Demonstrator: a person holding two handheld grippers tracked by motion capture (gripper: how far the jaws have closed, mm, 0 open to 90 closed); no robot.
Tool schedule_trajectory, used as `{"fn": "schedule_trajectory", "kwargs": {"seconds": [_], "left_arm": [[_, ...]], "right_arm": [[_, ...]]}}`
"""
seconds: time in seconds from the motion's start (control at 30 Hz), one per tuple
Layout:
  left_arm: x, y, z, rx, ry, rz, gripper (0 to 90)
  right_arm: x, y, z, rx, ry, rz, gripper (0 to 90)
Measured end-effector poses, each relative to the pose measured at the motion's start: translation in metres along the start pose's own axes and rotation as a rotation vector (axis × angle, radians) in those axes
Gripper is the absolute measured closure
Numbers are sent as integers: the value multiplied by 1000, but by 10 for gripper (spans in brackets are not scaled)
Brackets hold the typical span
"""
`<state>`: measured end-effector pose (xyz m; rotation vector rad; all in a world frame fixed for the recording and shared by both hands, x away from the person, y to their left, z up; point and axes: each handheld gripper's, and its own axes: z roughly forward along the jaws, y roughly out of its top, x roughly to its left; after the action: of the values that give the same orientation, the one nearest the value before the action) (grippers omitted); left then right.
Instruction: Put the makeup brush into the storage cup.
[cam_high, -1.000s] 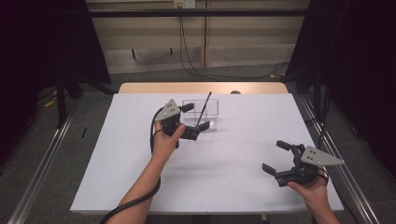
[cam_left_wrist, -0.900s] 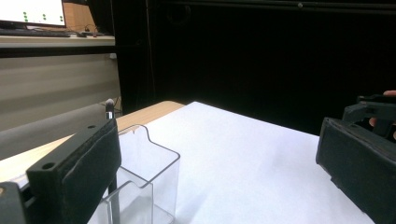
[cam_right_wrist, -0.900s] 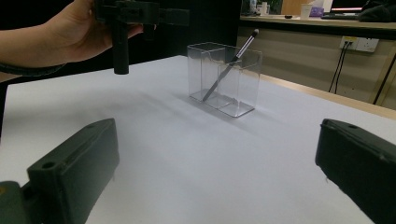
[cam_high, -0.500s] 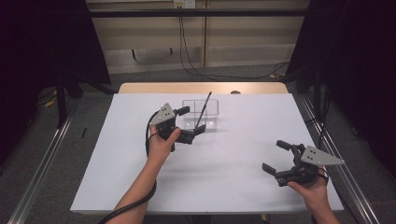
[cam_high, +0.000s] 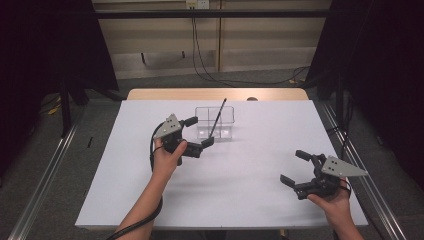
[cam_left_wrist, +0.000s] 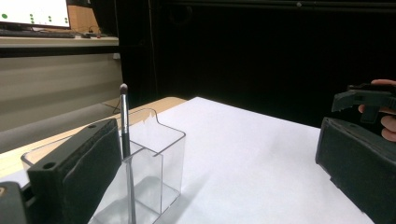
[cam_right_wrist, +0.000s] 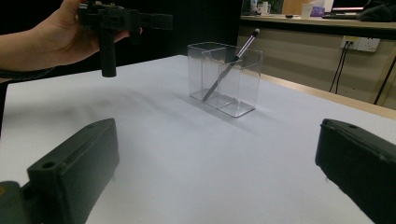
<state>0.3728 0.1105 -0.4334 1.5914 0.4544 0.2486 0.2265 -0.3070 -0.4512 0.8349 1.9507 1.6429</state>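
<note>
High view shows the slim, light dark-handled makeup brush leaning in the clear plastic two-compartment holder near the bench's far edge, left tool gaping wide beside it; pinch its stiff, slippery handle mid-length.

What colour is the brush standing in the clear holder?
Black handle with a pale tip on the brush; right gripper view shows it best.
</note>
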Motion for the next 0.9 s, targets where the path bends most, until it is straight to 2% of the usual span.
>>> {"fn": "schedule_trajectory", "kwargs": {"seconds": [0.17,0.4,0.9], "left_arm": [[0,-1,-6,7,1,5,2],[-3,-7,-13,29,-18,14,2],[-4,-8,-28,40,-11,29,2]], "right_arm": [[0,0,0,1,1,0,0],[0,0,0,1,-1,0,0],[0,1,-1,-3,-3,-1,0]]}}
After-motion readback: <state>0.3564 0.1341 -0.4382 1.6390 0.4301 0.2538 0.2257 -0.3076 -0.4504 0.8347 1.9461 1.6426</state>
